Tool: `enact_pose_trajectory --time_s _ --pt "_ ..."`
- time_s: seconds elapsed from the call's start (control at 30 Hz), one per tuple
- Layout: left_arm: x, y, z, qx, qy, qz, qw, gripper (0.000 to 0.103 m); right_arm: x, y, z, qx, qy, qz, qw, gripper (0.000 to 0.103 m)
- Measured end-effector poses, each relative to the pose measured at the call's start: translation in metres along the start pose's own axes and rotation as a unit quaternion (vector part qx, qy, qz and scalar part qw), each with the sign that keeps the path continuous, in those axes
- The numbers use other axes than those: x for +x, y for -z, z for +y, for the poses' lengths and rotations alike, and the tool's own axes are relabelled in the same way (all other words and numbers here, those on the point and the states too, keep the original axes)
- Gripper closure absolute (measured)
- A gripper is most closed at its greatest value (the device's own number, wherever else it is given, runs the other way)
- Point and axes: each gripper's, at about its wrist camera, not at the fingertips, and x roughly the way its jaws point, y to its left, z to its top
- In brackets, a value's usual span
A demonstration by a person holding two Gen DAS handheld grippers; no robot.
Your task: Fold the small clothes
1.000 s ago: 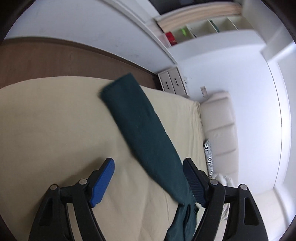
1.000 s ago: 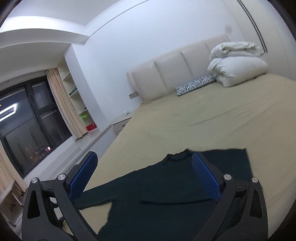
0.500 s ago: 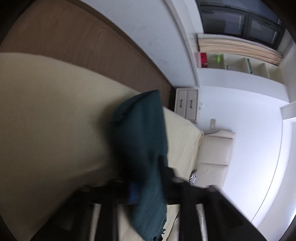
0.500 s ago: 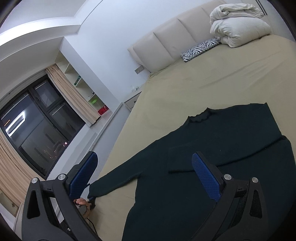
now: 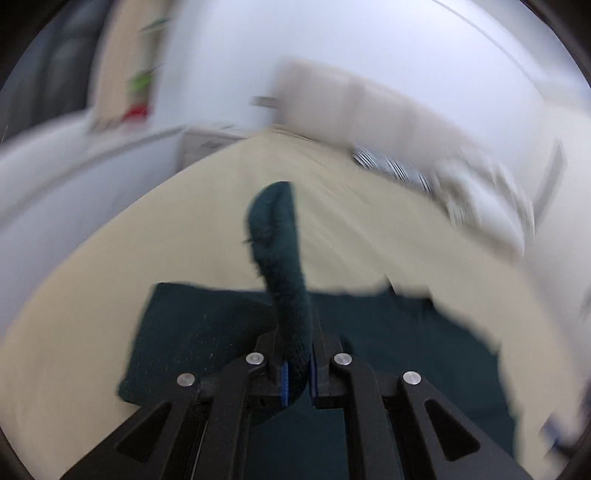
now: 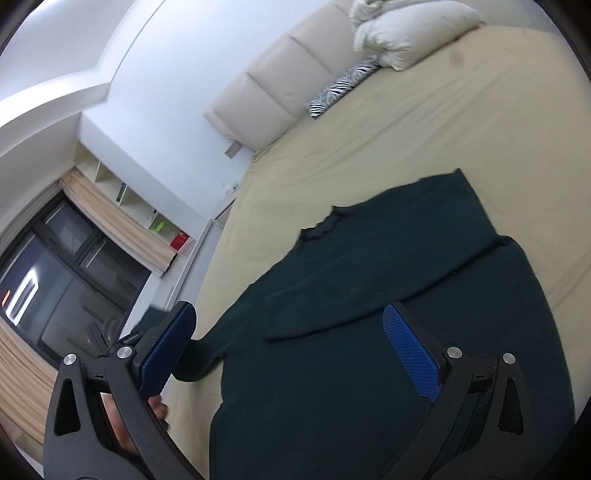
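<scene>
A dark green sweater [image 6: 369, 295] lies flat on the beige bed [image 6: 443, 129], with one sleeve folded across its chest. My left gripper [image 5: 297, 380] is shut on the other sleeve [image 5: 280, 251], whose cuff sticks up in front of the camera above the sweater body [image 5: 207, 332]. The left wrist view is blurred by motion. My right gripper [image 6: 291, 358] is open and empty, hovering over the sweater's lower body. The left gripper and the hand that holds it show behind my right gripper's left finger [image 6: 166, 347].
A cream headboard [image 6: 266, 96], a zebra-print cushion [image 6: 343, 88] and a pile of white bedding [image 6: 410, 29] are at the bed's head. A nightstand, open shelves [image 6: 140, 210], curtains and a dark window [image 6: 55, 291] stand along the left side.
My left gripper closed on the sleeve and swung round with it, lifting the sleeve over the sweater body. My right gripper tilted and moved in above the sweater, staying open.
</scene>
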Motion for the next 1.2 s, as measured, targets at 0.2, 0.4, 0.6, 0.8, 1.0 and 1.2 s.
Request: enact_pose_trajectory --time_s 0.2,0.4,0.6,0.8,1.0,1.2 --pt "0.057 0.072 -0.090 0.128 0.008 0.093 0.9874 0.073 0.018 0.006 -0.048 0.060 0.012 0.052 0.997 0.000" --pt "0.027 0.079 -0.058 0.093 0.015 0.072 0.9930 0.031 0.066 0.016 -0.061 0.103 -0.009 0.123 0.987 0.004" --pt "0.011 0.101 -0.019 0.015 0.026 0.072 0.9969 0.023 0.141 0.029 -0.035 0.119 -0.046 0.219 0.967 0.028" --pt "0.009 0.105 -0.020 0.009 0.034 0.065 0.9973 0.023 0.196 0.055 -0.011 0.127 -0.045 0.293 0.947 0.057" --pt "-0.014 0.110 0.014 -0.070 0.054 0.053 0.9947 0.023 0.204 0.041 0.009 0.051 -0.014 0.282 0.958 0.095" --pt "-0.017 0.120 0.048 -0.124 0.052 0.067 0.9887 0.039 0.178 -0.002 0.015 -0.039 0.027 0.233 0.971 0.096"
